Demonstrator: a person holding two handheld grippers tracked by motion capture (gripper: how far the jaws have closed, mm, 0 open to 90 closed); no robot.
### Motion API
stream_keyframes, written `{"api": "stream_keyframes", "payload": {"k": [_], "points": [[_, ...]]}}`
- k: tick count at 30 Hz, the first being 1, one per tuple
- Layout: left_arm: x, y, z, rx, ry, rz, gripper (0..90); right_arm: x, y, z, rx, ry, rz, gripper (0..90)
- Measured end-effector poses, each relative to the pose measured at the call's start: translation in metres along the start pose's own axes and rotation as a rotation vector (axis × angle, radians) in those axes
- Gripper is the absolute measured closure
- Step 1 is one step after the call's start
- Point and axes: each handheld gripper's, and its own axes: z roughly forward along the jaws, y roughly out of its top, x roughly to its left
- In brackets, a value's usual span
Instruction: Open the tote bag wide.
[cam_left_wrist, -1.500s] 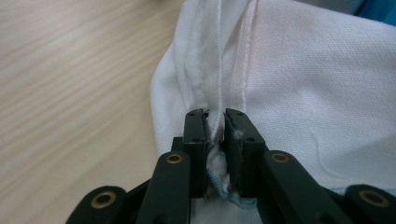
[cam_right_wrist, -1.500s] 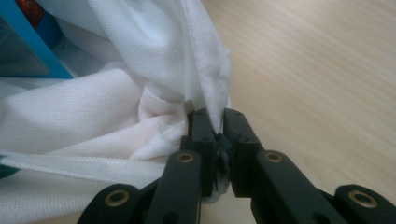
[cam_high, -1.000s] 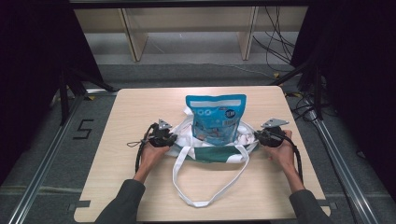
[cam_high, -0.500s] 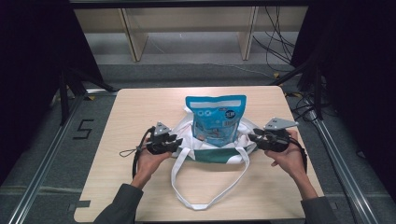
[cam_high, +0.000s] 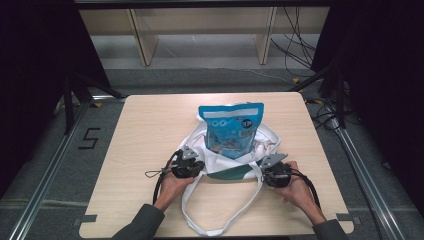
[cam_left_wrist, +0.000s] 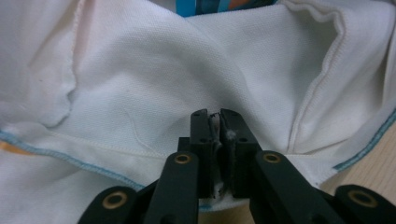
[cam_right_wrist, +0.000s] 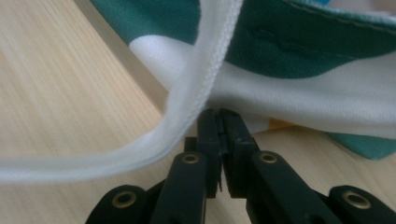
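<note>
Tote bag (cam_high: 235, 162): white cloth with a green band, lying near the middle of the wooden table (cam_high: 145, 125), mouth toward the person. Blue snack pouch (cam_high: 231, 129) set in the bag's mouth, its upper half out of the bag and pointing away from the person. White strap (cam_high: 212, 231) looped out across the table toward the near edge.

Left gripper (cam_high: 188, 165): at the bag's left side in the high view. Left gripper view (cam_left_wrist: 219, 122): jaws just closed, pinching a thin fold of the white cloth (cam_left_wrist: 154, 84) between the tips; blue-stitched hem crossing low on both sides, a corner of the pouch at the top edge. None of this stitching legible from above.

Right gripper (cam_high: 274, 171): at the bag's right near corner in the high view. Right gripper view (cam_right_wrist: 220, 122): jaws just closed, tips against the underside of the white edge below the green band (cam_right_wrist: 299, 42); cloth between the pads not discernible. Strap (cam_right_wrist: 187, 116) sweeping across just in front of the jaws, blurred at the left.

Surroundings, high view: dark floor, a "5" mark (cam_high: 89, 138) left of the table, cables (cam_high: 300, 45) at far right.
</note>
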Motion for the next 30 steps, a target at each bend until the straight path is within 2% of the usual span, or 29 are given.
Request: {"api": "stream_keyframes", "payload": {"k": [1,3,4,6,10,12,14,17,18,19,20,21,22,23,24,25,26,28,29,30], "points": [[0.0,0.0,0.0,-0.005,-0.002,-0.009,81.1,-0.001,0.004,-0.011,-0.03,0.004,0.023,85.0],[0.0,0.0,0.001,0.0,0.0,0.003,81.1,-0.007,0.007,-0.027,-0.088,-0.018,0.023,85.0],[0.0,0.0,0.002,0.0,0.0,0.006,81.5,-0.012,0.009,-0.038,-0.119,-0.018,0.037,85.1],[-0.001,0.0,0.001,0.002,0.002,0.011,81.7,-0.016,0.012,-0.047,-0.159,-0.021,0.064,85.4],[-0.001,0.0,0.003,0.002,0.009,0.013,82.1,-0.023,0.024,-0.052,-0.265,-0.053,0.072,86.3],[-0.001,0.0,0.002,0.011,0.008,0.028,82.4,-0.024,0.034,-0.045,-0.287,-0.032,0.083,86.3],[-0.001,0.0,0.002,0.01,0.004,0.032,83.1,-0.025,0.044,-0.034,-0.275,-0.011,0.082,86.3],[0.0,0.0,0.002,0.005,-0.005,0.026,83.4,-0.019,0.041,-0.021,-0.16,0.009,0.072,87.0],[0.0,0.0,0.002,0.004,-0.007,0.023,83.5,-0.017,0.037,-0.018,-0.154,0.005,0.063,87.2],[0.0,0.0,0.002,0.005,-0.008,0.026,83.8,-0.015,0.032,-0.02,-0.111,0.029,0.068,88.0],[0.0,0.0,0.002,0.003,-0.003,0.031,84.3,-0.013,0.026,-0.018,-0.124,0.02,0.063,88.4],[0.0,0.0,0.003,0.002,-0.007,0.032,84.5,-0.011,0.021,-0.02,-0.1,0.034,0.063,89.1],[0.0,0.0,0.003,-0.002,-0.008,0.029,85.0,-0.008,0.016,-0.016,-0.104,0.03,0.062,89.6],[0.002,0.0,0.002,0.011,-0.014,0.04,85.2,-0.005,0.012,-0.012,-0.08,0.037,0.07,89.9],[0.001,0.0,0.004,-0.003,-0.009,0.034,85.3,-0.003,0.01,-0.007,-0.068,0.037,0.066,90.0],[0.001,0.0,0.003,0.004,-0.006,0.039,85.3,-0.001,0.009,-0.003,-0.049,0.043,0.064,90.0],[0.0,0.0,0.004,-0.001,-0.005,0.025,85.4,0.0,0.009,0.001,-0.042,0.03,0.068,90.0],[0.001,0.0,0.004,-0.003,-0.001,0.039,85.6,-0.001,0.01,0.003,-0.034,0.034,0.08,90.0],[0.002,0.0,0.004,0.006,-0.005,0.042,85.6,-0.002,0.008,0.004,-0.051,0.028,0.082,90.0],[0.002,0.0,0.005,0.0,-0.004,0.033,85.7,-0.004,0.007,0.004,-0.046,0.04,0.079,90.0]]}}
